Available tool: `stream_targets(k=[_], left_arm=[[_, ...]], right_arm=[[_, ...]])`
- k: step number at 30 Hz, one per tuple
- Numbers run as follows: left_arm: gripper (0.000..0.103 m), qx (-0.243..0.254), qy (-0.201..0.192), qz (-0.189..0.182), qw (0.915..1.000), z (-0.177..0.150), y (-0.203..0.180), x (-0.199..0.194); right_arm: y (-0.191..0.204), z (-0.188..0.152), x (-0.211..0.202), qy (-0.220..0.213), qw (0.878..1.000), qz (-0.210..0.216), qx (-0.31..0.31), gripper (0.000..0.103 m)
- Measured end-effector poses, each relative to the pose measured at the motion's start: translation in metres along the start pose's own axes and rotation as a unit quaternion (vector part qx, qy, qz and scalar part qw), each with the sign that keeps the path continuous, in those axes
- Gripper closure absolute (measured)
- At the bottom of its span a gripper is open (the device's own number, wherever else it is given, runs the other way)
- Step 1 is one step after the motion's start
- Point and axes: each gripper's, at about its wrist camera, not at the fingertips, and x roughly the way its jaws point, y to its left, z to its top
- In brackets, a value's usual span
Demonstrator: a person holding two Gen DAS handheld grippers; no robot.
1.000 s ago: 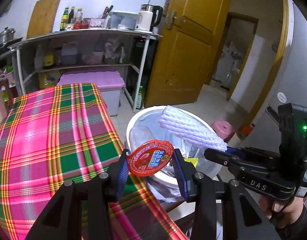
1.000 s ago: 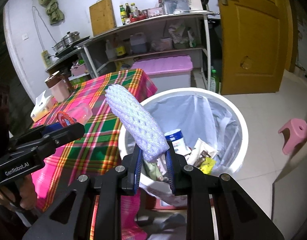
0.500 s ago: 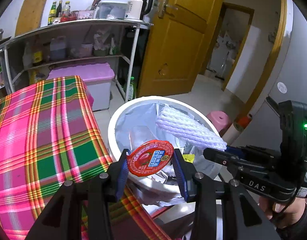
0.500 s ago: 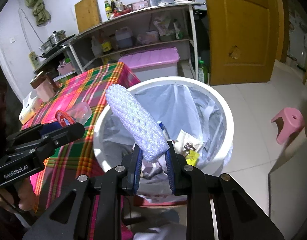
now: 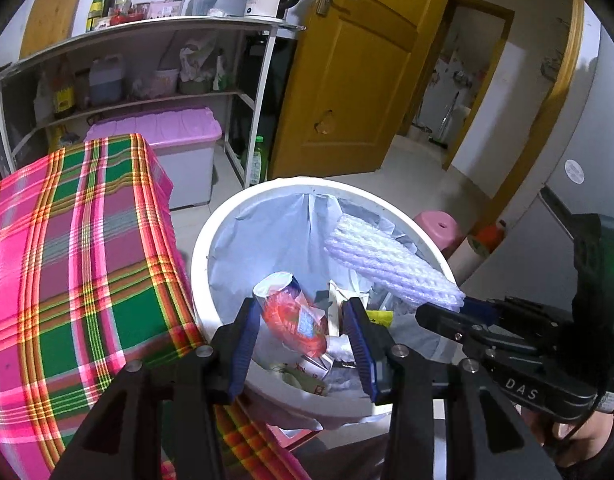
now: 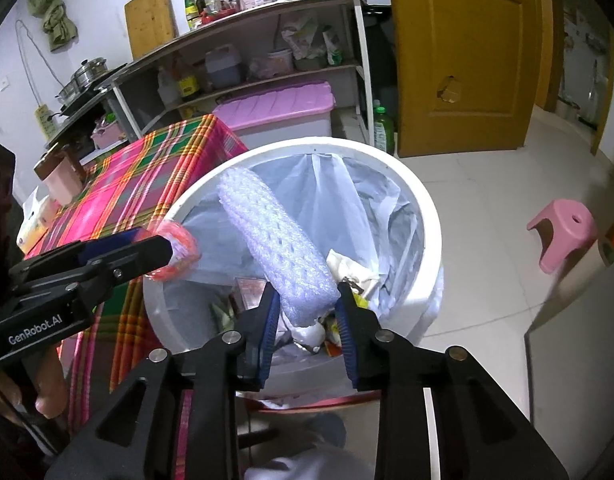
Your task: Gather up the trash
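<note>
As both pieces of trash hang directly over the mouth of the round white plastic bin with its pale bag liner (image 5: 203,240), the drop is a matter of release alone. The red-lidded clear plastic snack cup (image 5: 293,316) sits low centre in the left wrist view, blurred, between the blue pads of the left gripper (image 5: 303,344), whose jaws are opening; the cup looks to be tipping free and no longer pinched. The long white foam-net fruit sleeve (image 6: 275,240) runs from the upper left of the bin opening down to the lower centre of the right wrist view, its near end between the pads of the right gripper (image 6: 307,326), whose jaws are also opening, with a gap showing on the right pad. Its long axis slants across the bin, far end over the liner. Discarded wrappers lie beneath. The pink-and-green plaid tablecloth (image 5: 67,260) borders the bin at left; a pink plastic stool (image 6: 563,232) stands well apart at right.
</note>
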Motion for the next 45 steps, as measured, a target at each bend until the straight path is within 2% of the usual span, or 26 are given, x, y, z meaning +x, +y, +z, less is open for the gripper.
stream_targets(k=[2, 3, 12, 22, 45], left_arm=[[0.052, -0.003, 0.001, -0.003, 1.0, 0.001, 0.001, 0.001], [0.052, -0.004, 0.001, -0.004, 1.0, 0.001, 0.002, 0.002], [0.052, -0.002, -0.01, -0.005, 0.9999, -0.001, 0.002, -0.01], [0.053, 0.002, -0.028, 0.001, 0.9996, -0.012, 0.001, -0.039], [0.053, 0.01, -0.076, 0.042, 0.9962, -0.061, -0.009, -0.127]], right_arm=[[0.001, 0.0, 0.0, -0.002, 1.0, -0.001, -0.001, 0.063], [0.001, 0.0, 0.0, -0.003, 1.0, 0.0, -0.002, 0.063], [0.005, 0.0, -0.004, -0.007, 1.0, 0.001, -0.007, 0.062], [0.025, -0.008, -0.027, -0.025, 0.999, 0.013, -0.016, 0.062], [0.071, -0.047, -0.087, -0.066, 0.996, 0.037, -0.042, 0.062]])
